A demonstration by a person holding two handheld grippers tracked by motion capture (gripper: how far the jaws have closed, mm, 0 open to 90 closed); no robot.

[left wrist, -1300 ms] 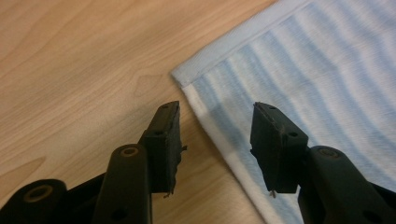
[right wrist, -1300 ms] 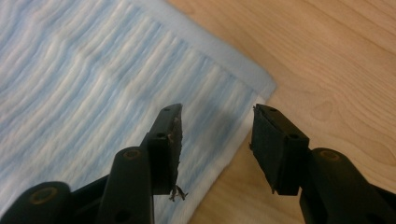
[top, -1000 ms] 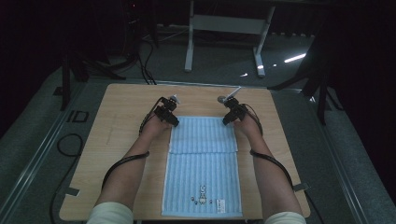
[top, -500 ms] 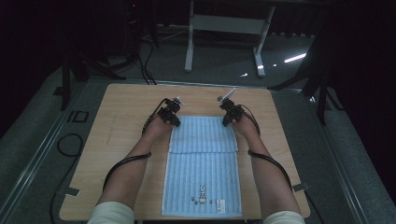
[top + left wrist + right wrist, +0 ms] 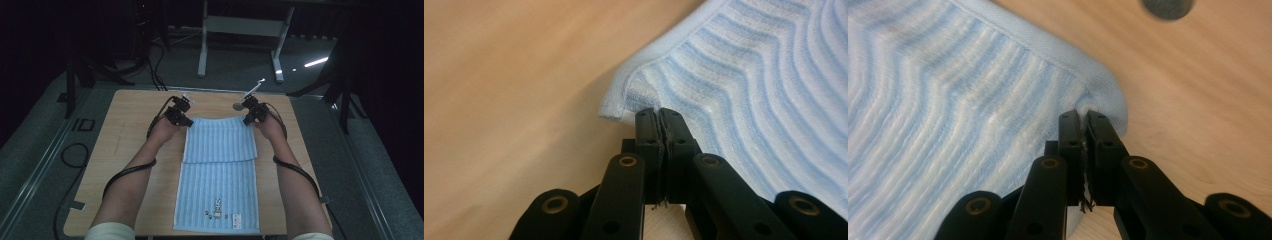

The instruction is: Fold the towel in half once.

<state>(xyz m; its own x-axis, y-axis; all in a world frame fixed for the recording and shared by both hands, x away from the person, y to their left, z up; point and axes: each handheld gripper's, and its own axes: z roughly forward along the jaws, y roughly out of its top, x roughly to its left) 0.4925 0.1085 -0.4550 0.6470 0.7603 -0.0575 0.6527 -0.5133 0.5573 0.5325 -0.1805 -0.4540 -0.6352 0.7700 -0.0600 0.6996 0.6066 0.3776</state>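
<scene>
A light blue striped towel [image 5: 220, 175] lies lengthwise on the wooden table [image 5: 130, 130], its far part folded back over itself. My left gripper [image 5: 186, 121] is shut on the towel's far left corner [image 5: 624, 97], and the jaws have just closed on the cloth. My right gripper [image 5: 247, 119] is shut on the far right corner [image 5: 1103, 95] after closing the same way. Both corners hang a little above the table, and the far edge sags between them. A small printed figure and a label [image 5: 220, 214] sit near the towel's near end.
A round dark hole [image 5: 237, 106] in the tabletop lies just beyond the right gripper, also seen as a hole [image 5: 1168, 7] in the right gripper view. Bare wood flanks the towel on both sides. Beyond the table stand a metal frame [image 5: 240, 30] and cables on the floor.
Both grippers came down onto the towel's far corners, shut on them and rose slightly. The far edge now lifts off the table at both ends.
</scene>
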